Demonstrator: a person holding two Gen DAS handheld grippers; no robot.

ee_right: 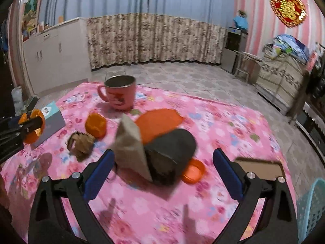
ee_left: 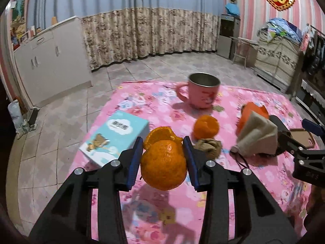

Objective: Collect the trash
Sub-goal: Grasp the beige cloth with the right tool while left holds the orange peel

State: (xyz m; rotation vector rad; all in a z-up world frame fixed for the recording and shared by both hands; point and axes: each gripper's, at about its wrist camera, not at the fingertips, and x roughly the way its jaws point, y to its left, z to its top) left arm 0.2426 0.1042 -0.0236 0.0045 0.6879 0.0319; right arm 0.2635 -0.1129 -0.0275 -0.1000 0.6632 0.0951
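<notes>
A: Item: orange tangerine peel shell (ee_left: 163, 165), clamped between left gripper (ee_left: 163, 152) jaws, lifted clear of the pink floral cloth surface (ee_left: 243, 174).

B: Advice?

A: Keep grip light, peel crushes; carry level toward the teal mesh basket (ee_right: 310, 209) at right edge. Right gripper (ee_right: 162, 172) jaws wide, empty, over beige-and-grey fabric pouch (ee_right: 154, 152).

B: Surroundings?

A: Pink steel-lined mug (ee_left: 202, 90), crumpled brown paper ball (ee_left: 209, 147), tissue box (ee_left: 115, 137). Tiled floor, curtains, white cabinets.

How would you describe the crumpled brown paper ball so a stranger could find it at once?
Start at the pink flowered tablecloth. Near its middle lies a small peeled orange; the crumpled paper ball sits just in front of it. It alone is dull brown and wrinkled, not bright orange.
</notes>
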